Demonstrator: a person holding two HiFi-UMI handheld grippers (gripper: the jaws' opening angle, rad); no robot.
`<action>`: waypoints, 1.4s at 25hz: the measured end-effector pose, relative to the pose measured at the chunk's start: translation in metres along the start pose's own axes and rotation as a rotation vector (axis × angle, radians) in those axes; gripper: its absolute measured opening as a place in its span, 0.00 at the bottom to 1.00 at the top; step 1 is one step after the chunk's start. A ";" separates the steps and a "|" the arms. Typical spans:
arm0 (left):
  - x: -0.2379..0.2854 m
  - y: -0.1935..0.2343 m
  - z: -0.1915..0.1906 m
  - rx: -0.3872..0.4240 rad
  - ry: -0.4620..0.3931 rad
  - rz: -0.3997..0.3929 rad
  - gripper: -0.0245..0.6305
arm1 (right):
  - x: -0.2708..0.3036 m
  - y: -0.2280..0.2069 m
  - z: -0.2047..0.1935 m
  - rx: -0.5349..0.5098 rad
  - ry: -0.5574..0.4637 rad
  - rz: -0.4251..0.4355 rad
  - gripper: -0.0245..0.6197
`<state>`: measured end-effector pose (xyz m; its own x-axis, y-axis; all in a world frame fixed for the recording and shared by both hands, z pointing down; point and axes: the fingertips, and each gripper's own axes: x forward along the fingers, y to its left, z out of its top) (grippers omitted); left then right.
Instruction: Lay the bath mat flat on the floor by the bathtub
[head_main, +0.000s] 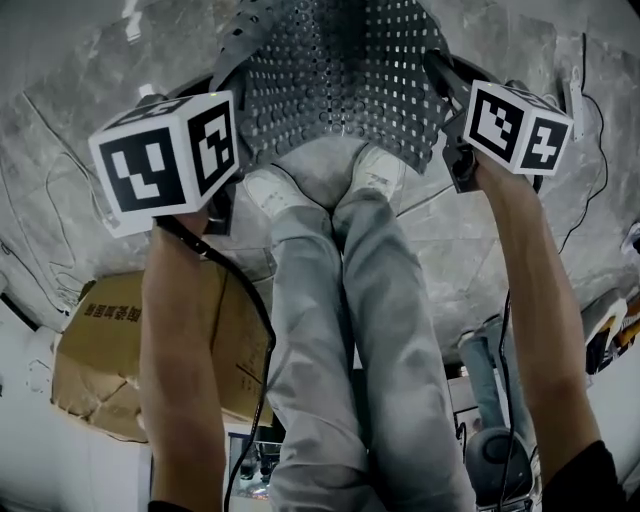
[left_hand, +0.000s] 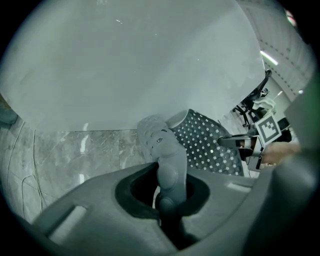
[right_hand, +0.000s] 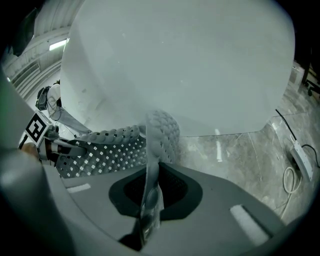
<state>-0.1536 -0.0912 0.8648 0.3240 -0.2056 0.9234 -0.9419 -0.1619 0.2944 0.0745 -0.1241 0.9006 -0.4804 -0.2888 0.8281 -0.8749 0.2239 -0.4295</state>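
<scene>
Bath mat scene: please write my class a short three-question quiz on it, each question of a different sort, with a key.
1. True or false: neither gripper touches the grey perforated rubber bath mat.
2. Multiple choice: what is the right gripper shut on? A the mat's edge; B a cable; C nothing.
3. Fill in: behind the mat in the left gripper view stands the white ____.

Key
1 false: the left gripper and the right gripper both clamp it.
2 A
3 bathtub
</scene>
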 end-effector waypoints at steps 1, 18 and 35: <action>0.003 0.002 -0.002 -0.001 0.003 0.003 0.07 | 0.001 -0.002 -0.002 -0.002 0.004 -0.003 0.07; 0.027 0.033 -0.031 0.090 0.041 0.083 0.07 | 0.018 -0.041 -0.017 -0.055 0.042 -0.099 0.07; 0.076 0.082 -0.070 0.150 0.104 0.183 0.08 | 0.051 -0.093 -0.046 -0.064 0.058 -0.230 0.07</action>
<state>-0.2122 -0.0528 0.9762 0.1316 -0.1451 0.9806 -0.9578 -0.2738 0.0880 0.1338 -0.1169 0.9989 -0.2630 -0.2853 0.9216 -0.9543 0.2176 -0.2049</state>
